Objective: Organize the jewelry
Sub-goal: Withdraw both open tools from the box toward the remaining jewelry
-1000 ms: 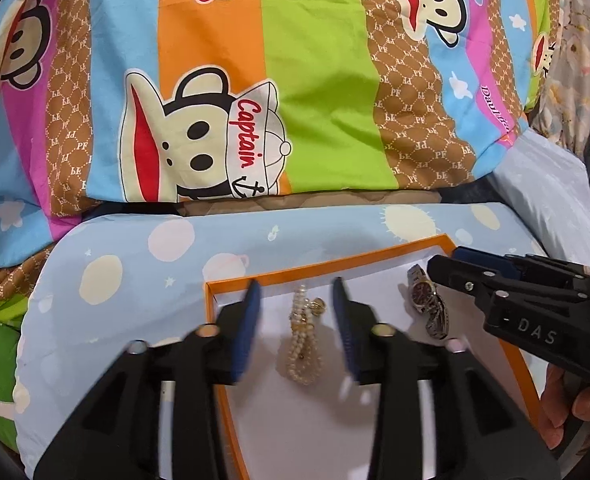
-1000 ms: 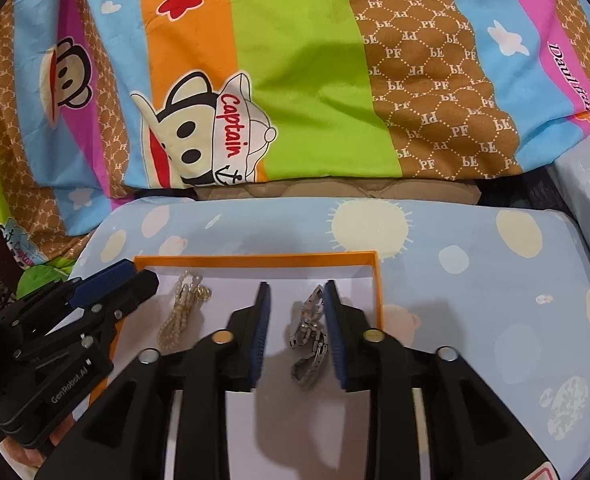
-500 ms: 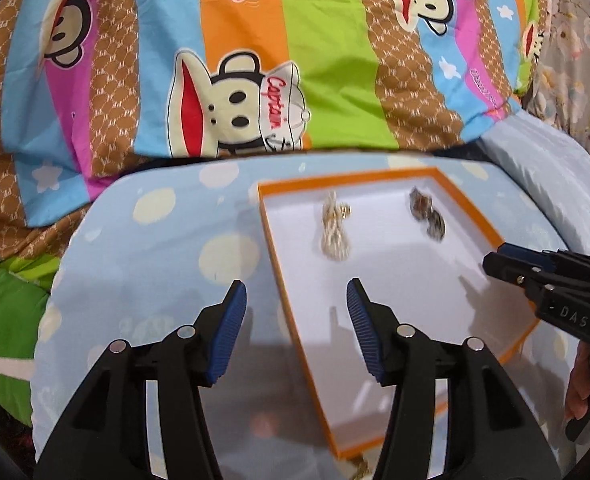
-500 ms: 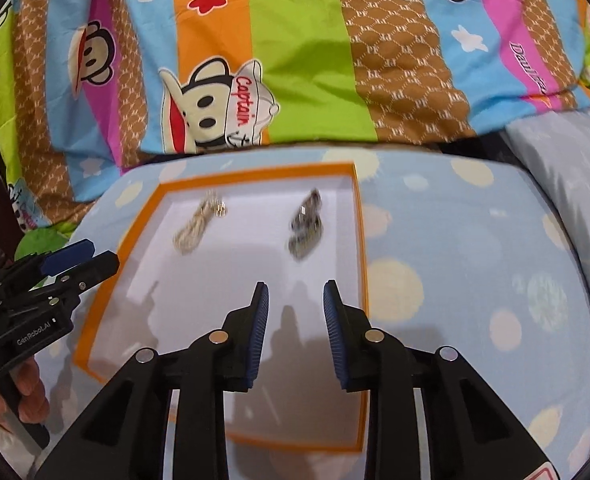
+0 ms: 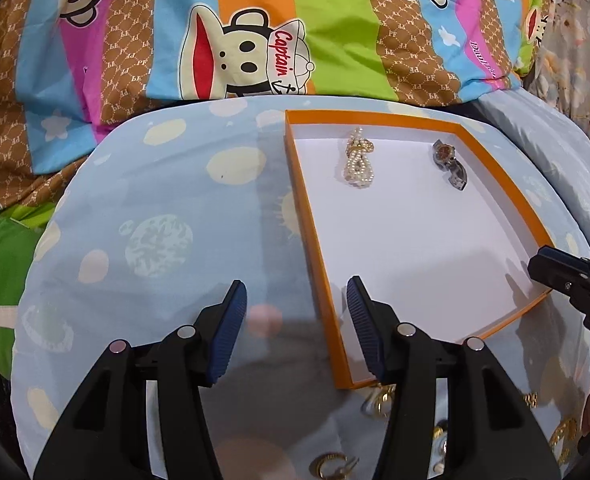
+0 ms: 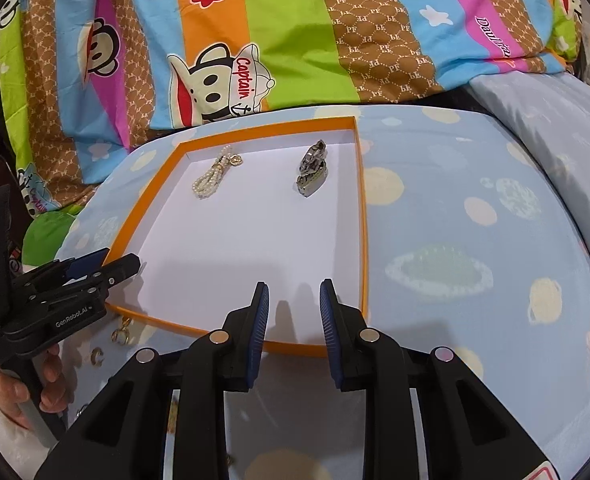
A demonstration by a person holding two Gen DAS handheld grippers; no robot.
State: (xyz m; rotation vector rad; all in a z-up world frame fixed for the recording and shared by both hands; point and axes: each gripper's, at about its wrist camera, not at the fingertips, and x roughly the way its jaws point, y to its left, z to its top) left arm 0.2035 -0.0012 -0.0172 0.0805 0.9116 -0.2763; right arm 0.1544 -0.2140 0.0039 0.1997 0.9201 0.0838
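Left tool (image 5: 297,312), right tool (image 6: 294,312): both apart, empty.

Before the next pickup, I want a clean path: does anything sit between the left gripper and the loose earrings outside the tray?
Nothing visible blocks them. The left gripper hangs open above the gold earrings, which lie on the cloth just outside the orange tray.

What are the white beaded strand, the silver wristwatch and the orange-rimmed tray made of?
White beaded strand: pearl-like glossy beads, gold-tone clasp; real or imitation unclear.
Silver wristwatch: shiny metal links, likely steel.
Orange-rimmed tray: matte, thin straight walls, looks like cardboard.
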